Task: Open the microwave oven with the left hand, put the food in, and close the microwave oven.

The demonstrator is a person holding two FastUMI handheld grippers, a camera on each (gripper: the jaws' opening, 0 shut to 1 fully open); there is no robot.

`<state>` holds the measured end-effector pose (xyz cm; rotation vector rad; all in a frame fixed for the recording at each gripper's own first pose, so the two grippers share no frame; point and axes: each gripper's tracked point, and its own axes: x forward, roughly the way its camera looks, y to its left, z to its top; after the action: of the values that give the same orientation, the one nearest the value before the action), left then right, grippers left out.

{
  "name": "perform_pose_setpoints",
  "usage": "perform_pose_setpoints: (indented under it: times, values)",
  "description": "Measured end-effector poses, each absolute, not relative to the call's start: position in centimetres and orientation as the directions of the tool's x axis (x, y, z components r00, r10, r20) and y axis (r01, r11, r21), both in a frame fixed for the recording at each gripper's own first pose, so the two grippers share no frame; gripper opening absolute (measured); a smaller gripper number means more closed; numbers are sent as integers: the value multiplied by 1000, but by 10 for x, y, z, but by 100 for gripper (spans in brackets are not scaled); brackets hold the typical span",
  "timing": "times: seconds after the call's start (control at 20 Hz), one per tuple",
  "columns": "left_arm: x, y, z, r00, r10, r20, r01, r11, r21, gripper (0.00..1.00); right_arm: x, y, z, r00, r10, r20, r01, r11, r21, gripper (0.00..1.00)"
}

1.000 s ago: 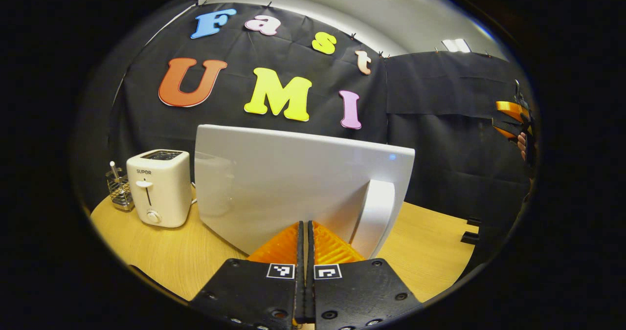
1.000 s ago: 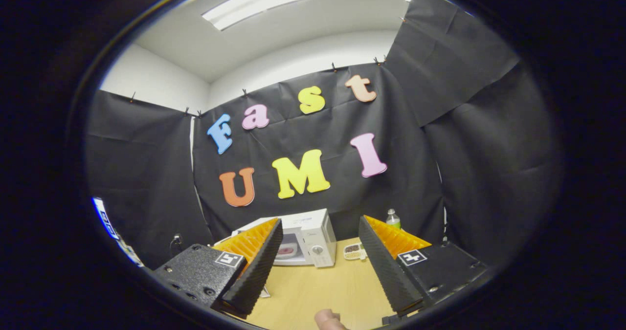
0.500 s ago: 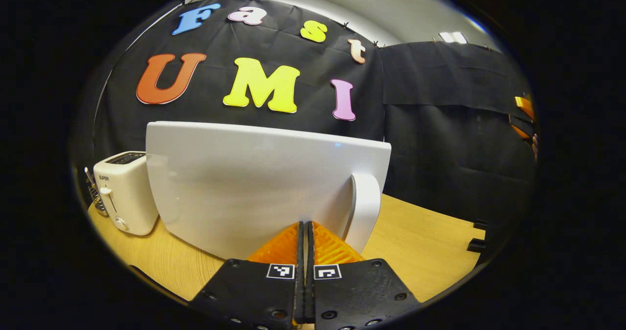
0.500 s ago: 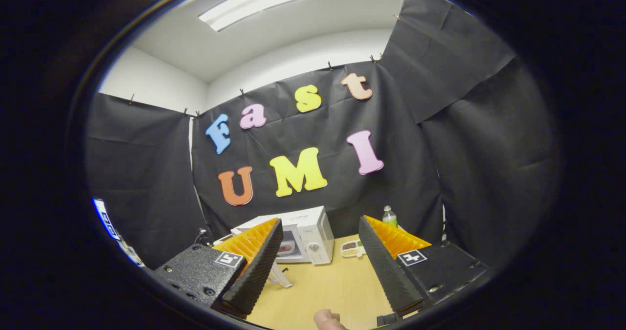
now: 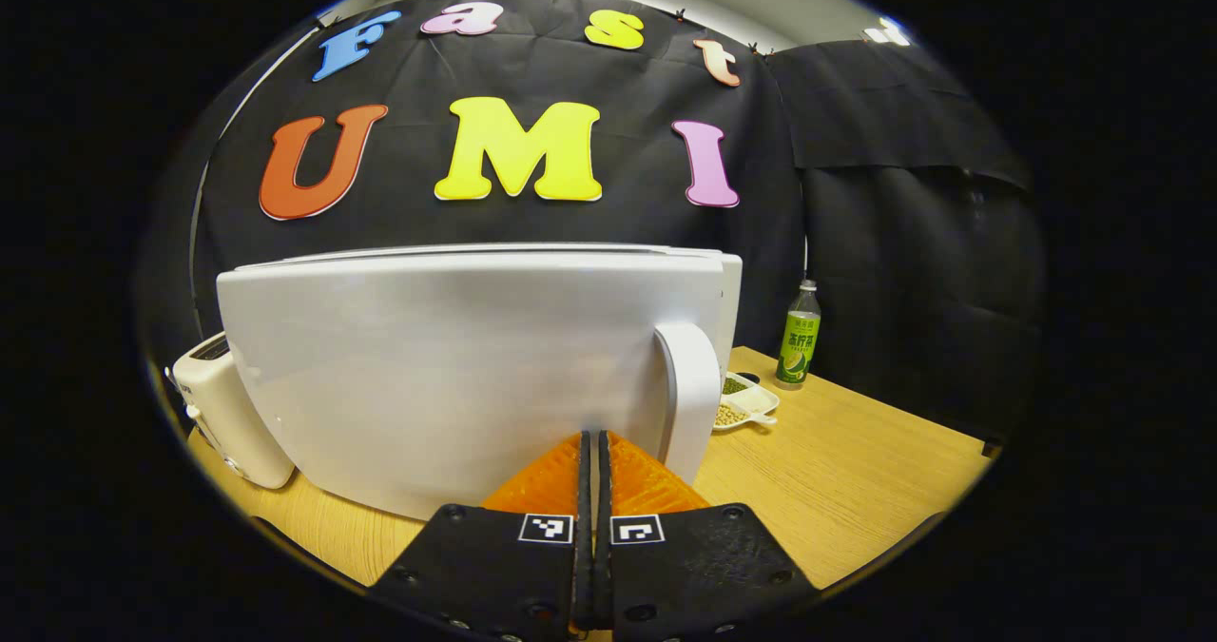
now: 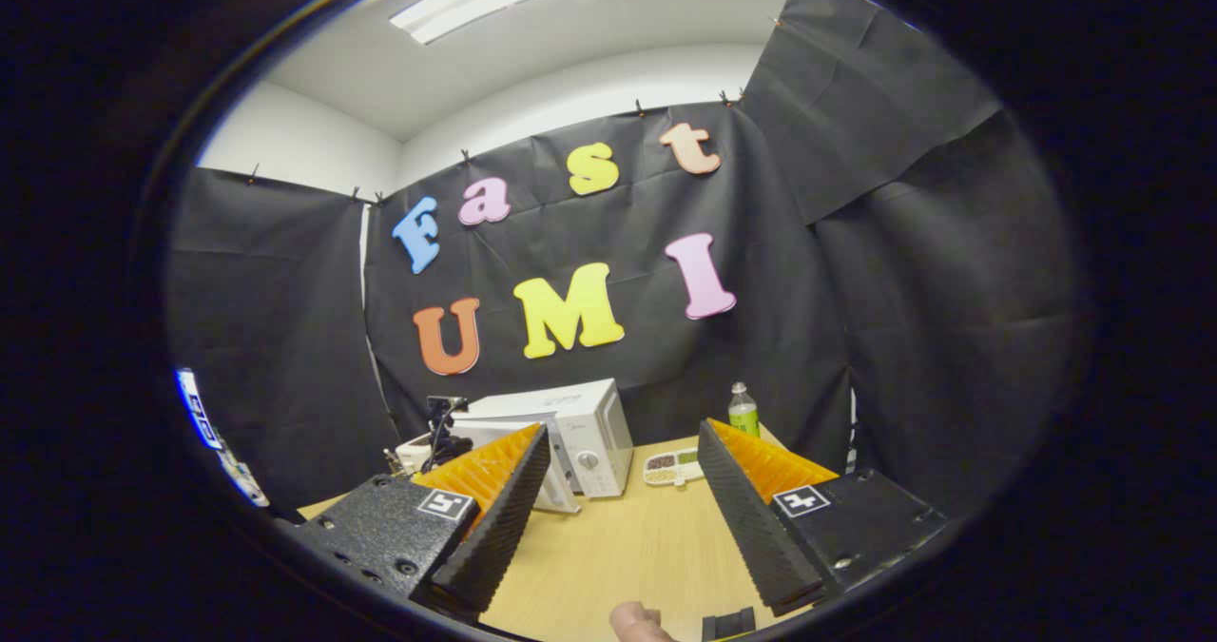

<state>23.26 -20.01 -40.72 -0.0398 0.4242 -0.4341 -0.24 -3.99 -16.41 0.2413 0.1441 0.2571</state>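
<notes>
One microwave [image 5: 456,376], one toaster [image 5: 228,414], one bottle [image 5: 799,338], one divided dish [image 5: 742,404] on bench [image 5: 856,471]. Left gripper [image 5: 594,442] jaws clenched against door; right gripper [image 6: 623,480] jaws released.

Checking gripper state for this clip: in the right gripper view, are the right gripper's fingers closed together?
No, the right gripper stands wide open, bare table showing between its fingers.

Left gripper view faces the microwave [image 5: 456,366] close; right gripper view sees it [image 6: 561,428] from afar.
</notes>
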Motion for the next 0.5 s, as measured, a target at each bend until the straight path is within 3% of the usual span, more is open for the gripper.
perform_pose_setpoints:
  times: [0.05, 0.1, 0.15, 0.2, 0.25, 0.3, 0.35, 0.45, 0.5]
  values:
    - [246, -198, -410, 836, -373, -401, 369, 925, -91, 0, 2, -43, -167, 957, 266, -113, -230, 938, 259, 99]
    - [258, -195, -420, 848, -313, -427, 325, 945, -47, 0, 6, -48, -169, 960, 258, -112, -221, 938, 267, 89]
    - [264, -190, -429, 850, -255, -460, 283, 959, -9, 5, 8, -53, -173, 961, 250, -120, -210, 940, 270, 89]
    - [277, -198, -430, 862, -255, -439, 282, 960, -4, 0, 11, -58, -177, 963, 241, -123, -201, 941, 272, 89]
    - [270, -199, -433, 849, -246, -467, 270, 963, -16, 4, 14, -63, -179, 965, 231, -127, -190, 943, 274, 99]
    - [270, -200, -429, 855, -250, -454, 267, 963, -28, 0, 16, -67, -182, 966, 223, -130, -180, 943, 279, 99]
    - [268, -201, -433, 850, -252, -462, 266, 963, -36, 4, 17, -70, -185, 967, 216, -133, -172, 943, 284, 89]
    - [267, -200, -431, 853, -264, -451, 272, 961, -48, 5, 19, -73, -191, 967, 212, -144, -162, 940, 300, 89]
    - [267, -199, -431, 852, -265, -451, 270, 961, -55, 4, 19, -72, -193, 964, 217, -151, -162, 937, 310, 99]
